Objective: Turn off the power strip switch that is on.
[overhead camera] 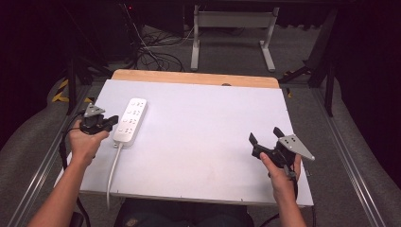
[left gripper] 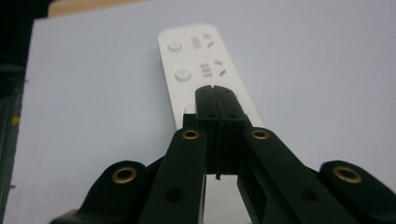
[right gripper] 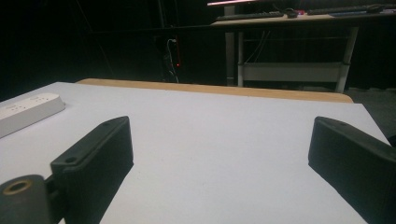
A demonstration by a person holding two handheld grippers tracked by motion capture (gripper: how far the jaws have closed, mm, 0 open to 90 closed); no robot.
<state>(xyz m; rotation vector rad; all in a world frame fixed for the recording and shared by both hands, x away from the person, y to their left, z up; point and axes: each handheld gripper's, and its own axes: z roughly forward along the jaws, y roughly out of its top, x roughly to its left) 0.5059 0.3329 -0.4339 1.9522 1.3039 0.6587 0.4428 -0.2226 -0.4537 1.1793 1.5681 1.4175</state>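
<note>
The white power strip (overhead camera: 131, 120) lies flat on the left part of the white table top (overhead camera: 203, 142), long axis running away from the person, its cord (overhead camera: 112, 172) trailing back over the near edge. The left gripper (overhead camera: 112, 121) sits just beside the strip's near half; in the left gripper view its jaws are pressed together with nothing between them, their tips over the strip's near end, by a round button (left gripper: 182, 74). Whether the tips actually touch the casing is hard to tell from these angles. The step in hand looks like pressing a switch or nudging the strip, so the closed tips should come down squarely on the button, not on the sockets beside it, and push straight down so the light casing does not skid. The right gripper (overhead camera: 265, 135) hovers well apart on the right side, jaws spread wide and empty; it could steady the strip's far end if it slides.
</note>
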